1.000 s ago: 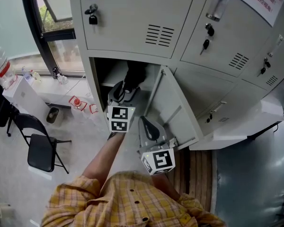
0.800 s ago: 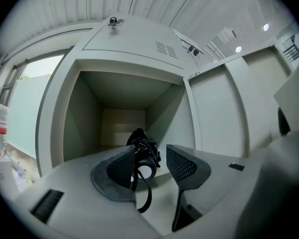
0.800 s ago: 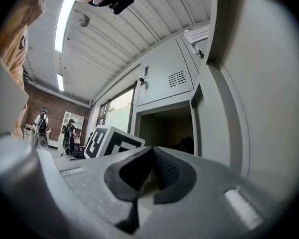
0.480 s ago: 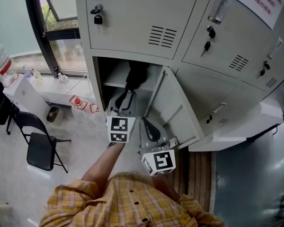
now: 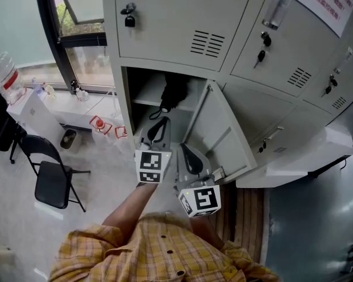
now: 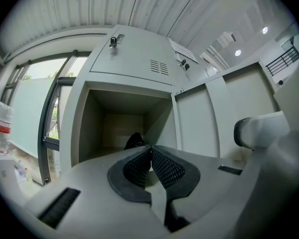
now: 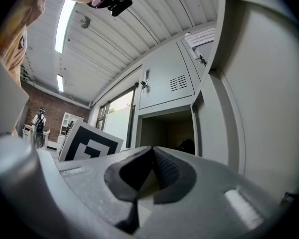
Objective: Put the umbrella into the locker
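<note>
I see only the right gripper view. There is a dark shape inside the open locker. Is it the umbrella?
Observer: Yes. The head view shows the umbrella on the shelf inside.
Operator: Does the left hand-held gripper hold anything?
Observer: No. The left hand-held gripper is shut, and nothing is between its jaws.
Operator: Is anything on the floor at the left side?
Observer: Yes, a black folding chair stands there.
</note>
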